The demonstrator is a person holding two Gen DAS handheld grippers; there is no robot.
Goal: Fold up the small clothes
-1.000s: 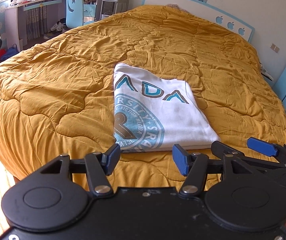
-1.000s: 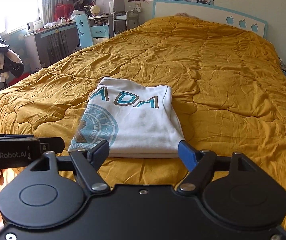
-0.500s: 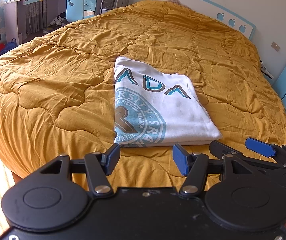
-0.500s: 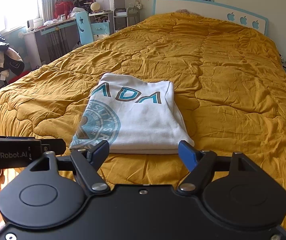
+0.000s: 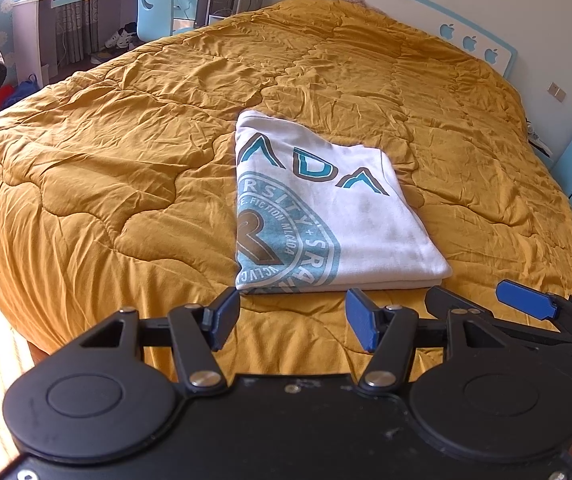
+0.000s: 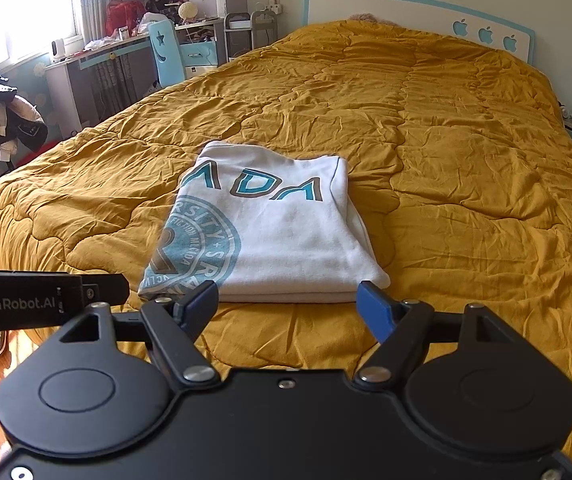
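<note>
From the left wrist view, your left gripper (image 5: 292, 320) hung with its fingers spread and empty just short of the near edge of the shirt (image 5: 326, 216), which lay folded into a flat rectangle on the bed (image 5: 106, 168), with the right gripper (image 5: 482, 304) close beside it. From the right wrist view, your right gripper (image 6: 288, 306) also had its fingers spread on nothing, aimed at the same near edge. The fold looked finished, so you did best to keep clear and not drag that edge.
</note>
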